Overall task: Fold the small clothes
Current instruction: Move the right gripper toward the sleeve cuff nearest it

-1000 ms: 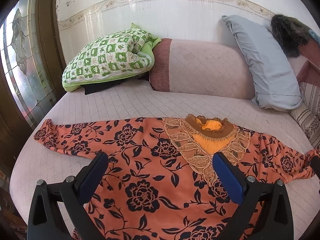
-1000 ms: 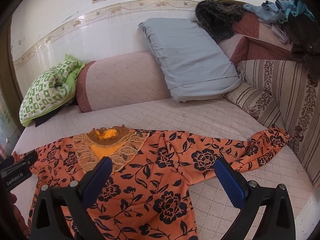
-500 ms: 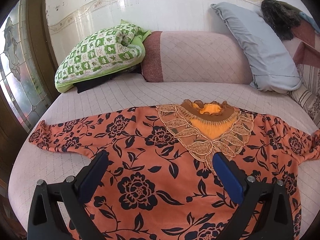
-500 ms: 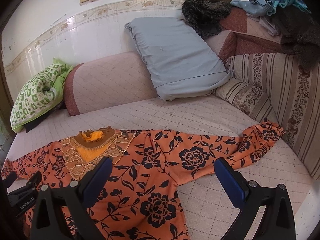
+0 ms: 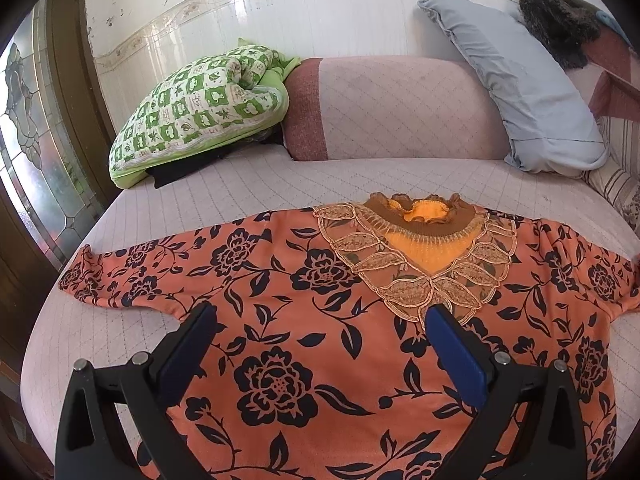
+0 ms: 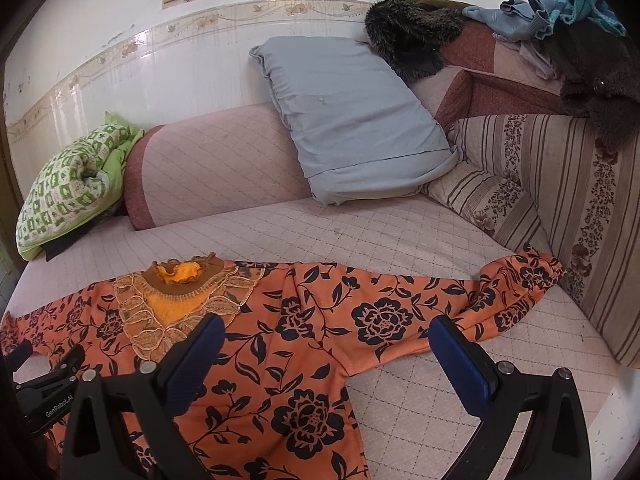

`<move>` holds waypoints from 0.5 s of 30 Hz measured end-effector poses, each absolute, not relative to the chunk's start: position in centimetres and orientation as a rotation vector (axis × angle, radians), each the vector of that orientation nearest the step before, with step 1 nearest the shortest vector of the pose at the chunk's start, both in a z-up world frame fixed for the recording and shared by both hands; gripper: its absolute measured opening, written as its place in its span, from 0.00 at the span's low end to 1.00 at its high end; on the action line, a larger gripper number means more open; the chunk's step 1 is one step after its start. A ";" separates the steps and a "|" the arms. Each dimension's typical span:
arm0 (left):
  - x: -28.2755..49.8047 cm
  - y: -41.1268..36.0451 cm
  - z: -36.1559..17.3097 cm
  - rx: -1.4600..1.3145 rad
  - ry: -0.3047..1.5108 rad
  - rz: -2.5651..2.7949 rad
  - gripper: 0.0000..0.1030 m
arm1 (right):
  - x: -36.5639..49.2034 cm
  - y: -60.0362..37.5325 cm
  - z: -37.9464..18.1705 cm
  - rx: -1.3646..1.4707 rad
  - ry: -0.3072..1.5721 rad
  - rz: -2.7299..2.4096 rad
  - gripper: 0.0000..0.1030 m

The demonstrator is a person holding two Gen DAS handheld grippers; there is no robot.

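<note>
Both tongs, left and right, had moved nearer the flat orange top on the bed; jaws wide apart, empty.

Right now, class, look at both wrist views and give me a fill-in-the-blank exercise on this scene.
1. The orange floral top lies spread flat with both ____ stretched out sideways.
2. The left tongs and the right tongs are both ____, holding nothing.
3. The pillow leaning against the sofa backrest is plain ____.
4. The checked quilt is white and ____.

Missing words: sleeves; open; grey; green
</note>
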State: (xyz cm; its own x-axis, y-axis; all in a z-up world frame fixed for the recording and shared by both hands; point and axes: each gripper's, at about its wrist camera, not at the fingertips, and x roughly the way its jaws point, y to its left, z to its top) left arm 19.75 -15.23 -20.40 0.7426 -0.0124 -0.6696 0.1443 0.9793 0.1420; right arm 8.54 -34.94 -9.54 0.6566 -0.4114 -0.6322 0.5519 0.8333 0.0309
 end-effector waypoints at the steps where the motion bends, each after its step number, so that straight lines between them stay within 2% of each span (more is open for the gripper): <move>1: 19.8 -15.3 -20.5 0.193 0.730 -0.086 1.00 | 8.5 -34.9 -9.5 0.224 0.655 -0.554 1.00; 15: 20.1 -15.7 -21.1 0.213 0.741 -0.090 1.00 | 8.8 -35.5 -10.1 0.211 0.670 -0.566 1.00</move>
